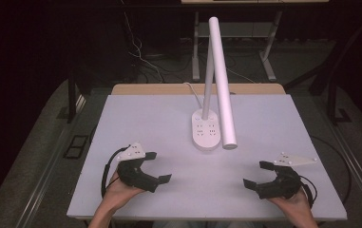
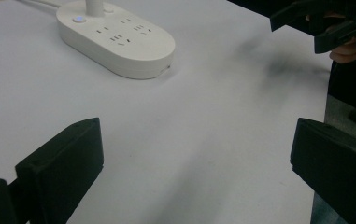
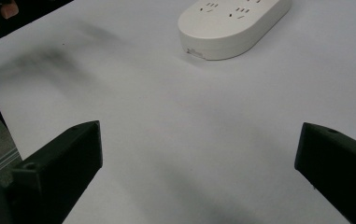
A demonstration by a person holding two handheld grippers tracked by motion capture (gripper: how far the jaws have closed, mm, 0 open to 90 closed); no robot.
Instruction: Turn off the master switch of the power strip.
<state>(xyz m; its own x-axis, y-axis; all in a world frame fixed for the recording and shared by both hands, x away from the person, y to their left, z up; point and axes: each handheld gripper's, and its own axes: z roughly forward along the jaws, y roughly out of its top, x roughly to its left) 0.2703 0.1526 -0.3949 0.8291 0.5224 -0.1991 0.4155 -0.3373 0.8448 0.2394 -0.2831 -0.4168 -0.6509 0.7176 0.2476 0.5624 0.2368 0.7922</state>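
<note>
- The desk lamp, its oval base set with sockets, stands at the middle of the white worktop
- Left gripper hovers near-left of the base, fingers spread wide, empty
- Right gripper hovers near-right, fingers likewise wide apart, holding nothing

The high view was dim around its edges: the floor and far background sank into near-black, while the white table caught even overhead light with a faint bluish cast. The desk lamp showed no glare. In the gripper views, soft grey shadows smeared across the tabletop, and the near jaws sat dark and slightly soft. The lamp's socket base stayed reasonably sharp, with grain throughout.
</note>
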